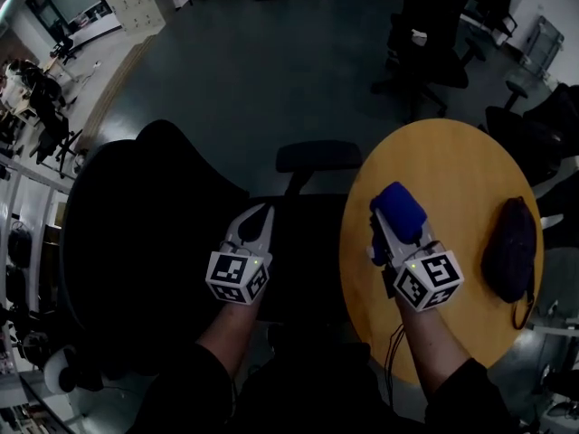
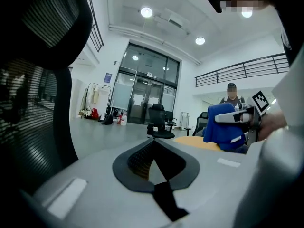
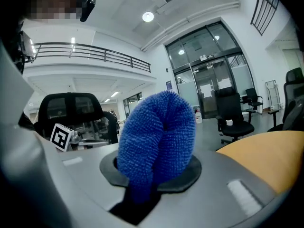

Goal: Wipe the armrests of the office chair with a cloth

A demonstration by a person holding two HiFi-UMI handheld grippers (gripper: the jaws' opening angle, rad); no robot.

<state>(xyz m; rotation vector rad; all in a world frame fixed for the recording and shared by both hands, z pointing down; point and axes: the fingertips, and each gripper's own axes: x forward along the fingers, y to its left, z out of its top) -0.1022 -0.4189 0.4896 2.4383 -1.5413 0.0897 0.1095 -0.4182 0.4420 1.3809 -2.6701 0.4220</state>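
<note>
Right tool (image 1: pixel 389 227) pinches the blue microfibre cloth (image 1: pixel 399 210) over the table (image 1: pixel 457 165) beside the office chair (image 1: pixel 136 233). Left tool (image 1: pixel 261 213) is pressed together, empty. The armrest (image 1: pixel 318 155) looks not yet wiped.

chair (image 1: pixel 136 242) left | table (image 1: pixel 452 170) right | armrest (image 1: pixel 318 155) between them | pouch (image 1: pixel 509 247) on table

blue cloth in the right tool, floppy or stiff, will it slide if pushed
Probably soft: the blue cloth bulges as a folded wad where the right tool is shut on it. Its nubby pile would likely drag rather than slide. It seems light, standing up from the pinch without sagging.
</note>
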